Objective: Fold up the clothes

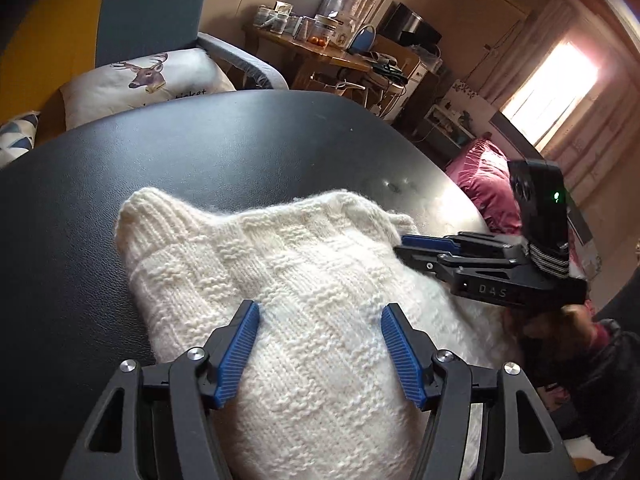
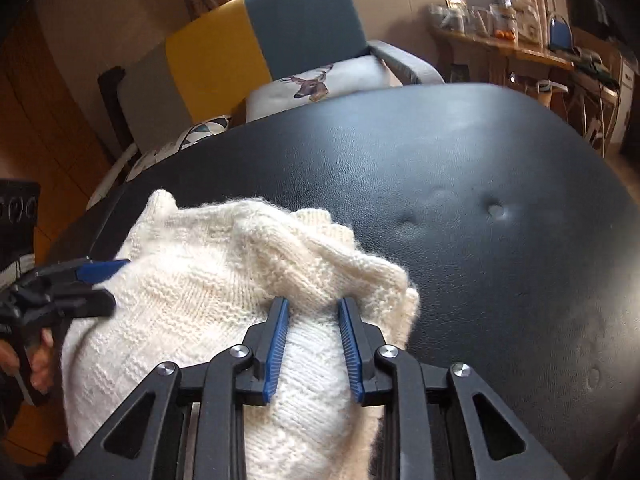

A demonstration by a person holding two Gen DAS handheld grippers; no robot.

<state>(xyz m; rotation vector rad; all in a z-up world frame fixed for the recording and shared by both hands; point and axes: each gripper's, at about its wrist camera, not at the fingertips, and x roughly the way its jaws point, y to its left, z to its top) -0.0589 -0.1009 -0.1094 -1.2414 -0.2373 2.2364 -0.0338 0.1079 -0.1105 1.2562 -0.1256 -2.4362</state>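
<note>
Nearest the lens: the left claw (image 1: pixel 320 320) sits spread wide just over the white knit sweater (image 1: pixel 280 280), blue pads either side of the knit and not pressing it. My guess is it hovers there to smooth or pin the bundle rather than lift it.
Sweater, place: a cream, basket-weave knit lying in a thick, bunched heap on the near part of the black padded bench (image 1: pixel 200 140), its ribbed cuff or hem poking up at the far left. It looks part-folded, with layers doubled over, but not yet squared off.
Right claw: the right claw (image 2: pixel 314 312) has its pads drawn fairly close with a ridge of knit gathered between them. They seem to nip that fold, likely so the edge can be carried across. From the left view it comes in sideways at the sweater's right edge.
Why two grips: one side steadies while the other drags, I judge, since loose wool slumps and stretches if pulled from one point.
Hand: fingers on the left handle (image 2: pixel 36 356) show at the edge of the right view.
Bench: dimpled leatherette, bare beyond the sweater, leaving room to lay the fold flat.
Beyond: a deer-print cushion (image 1: pixel 148 80) on a blue and yellow chair (image 2: pixel 280 32), and a cluttered wooden table (image 1: pixel 320 56) by the curtains.
</note>
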